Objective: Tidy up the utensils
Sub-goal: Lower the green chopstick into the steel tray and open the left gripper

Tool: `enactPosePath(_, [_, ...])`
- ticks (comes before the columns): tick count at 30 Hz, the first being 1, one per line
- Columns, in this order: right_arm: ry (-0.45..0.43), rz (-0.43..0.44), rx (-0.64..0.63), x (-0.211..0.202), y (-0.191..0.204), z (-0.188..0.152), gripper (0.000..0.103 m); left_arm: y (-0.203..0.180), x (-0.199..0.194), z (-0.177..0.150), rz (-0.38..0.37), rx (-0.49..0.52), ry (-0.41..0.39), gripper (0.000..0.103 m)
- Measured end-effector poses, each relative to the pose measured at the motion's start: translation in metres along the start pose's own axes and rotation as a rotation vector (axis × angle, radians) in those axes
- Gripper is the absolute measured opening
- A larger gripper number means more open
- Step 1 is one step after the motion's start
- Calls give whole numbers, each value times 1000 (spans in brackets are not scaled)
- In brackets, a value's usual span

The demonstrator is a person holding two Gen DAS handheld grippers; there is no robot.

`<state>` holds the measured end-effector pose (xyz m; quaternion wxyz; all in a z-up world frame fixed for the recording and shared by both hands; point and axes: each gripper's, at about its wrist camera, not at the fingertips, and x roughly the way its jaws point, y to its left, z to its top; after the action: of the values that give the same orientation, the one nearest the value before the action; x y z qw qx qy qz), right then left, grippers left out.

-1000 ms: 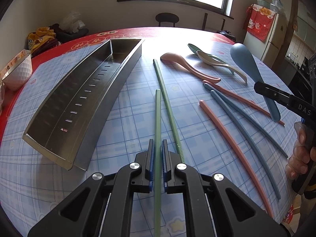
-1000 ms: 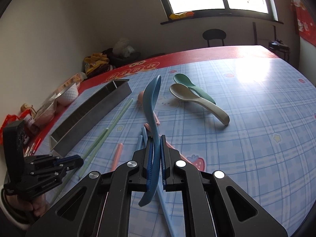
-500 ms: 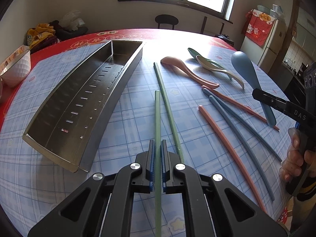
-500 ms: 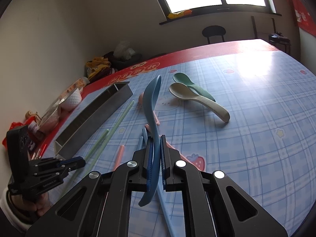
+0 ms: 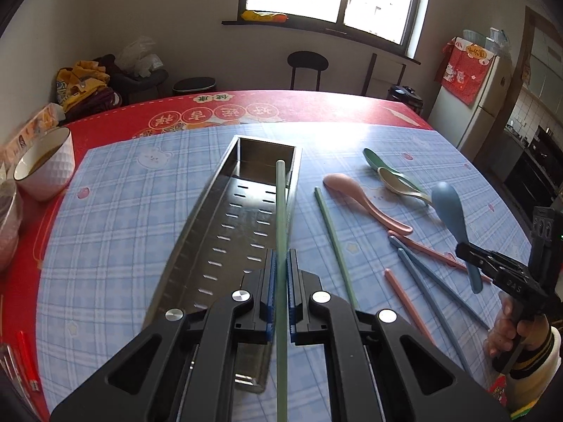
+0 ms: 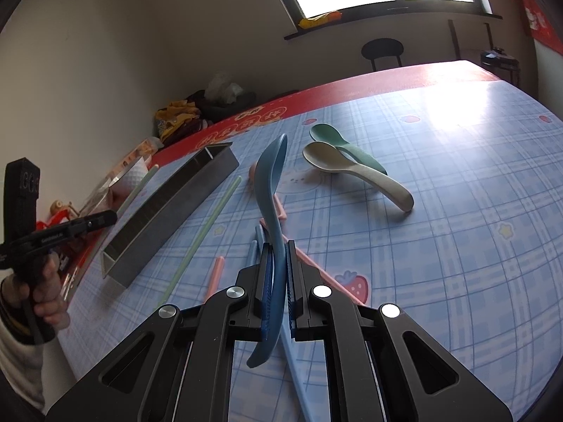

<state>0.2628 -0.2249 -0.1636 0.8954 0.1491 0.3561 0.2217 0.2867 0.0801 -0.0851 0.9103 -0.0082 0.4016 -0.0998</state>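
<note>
The metal tray lies lengthwise on the checked table. The left gripper tilts downward over it, jaws pinching 1 green chopstick above the tray; a second green chopstick lies beside it. The right gripper hovers tilted, jaws clamped on 1 blue spoon. On the table: 3 spoons, 2 pink and 2 blue chopsticks

The left gripper is up off the table now and over the metal tray, taking its green chopstick along. That chopstick was lying flat next to the other green chopstick a second ago; now its tip hangs over the tray's far end.
</note>
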Motion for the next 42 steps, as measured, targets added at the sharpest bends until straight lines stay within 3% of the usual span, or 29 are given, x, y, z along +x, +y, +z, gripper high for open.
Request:
enactPosePath(6, [8,-13,1,4,0,1,7,14,56,38,52,38,91,6])
enactPosePath(13, [13,-23,11,5,-2,0,7,14,102,46,46,28,188,6])
enactPosePath(25, [22,-25,9,10,0,1,7,16,121,40,-4,34,286,6])
enactPosePath(32, [21,-27,12,9,-2,0,7,14,108,42,-3,44,240,9])
enactPosePath(35, [22,-28,11,9,-3,-1,7,10,86,41,56,54,170,20])
enactPosePath(38, [25,-30,11,9,-3,-1,7,0,55,34,123,110,54,51])
enactPosePath(42, [27,-32,13,10,-4,-1,7,-9,21,15,193,157,-73,77])
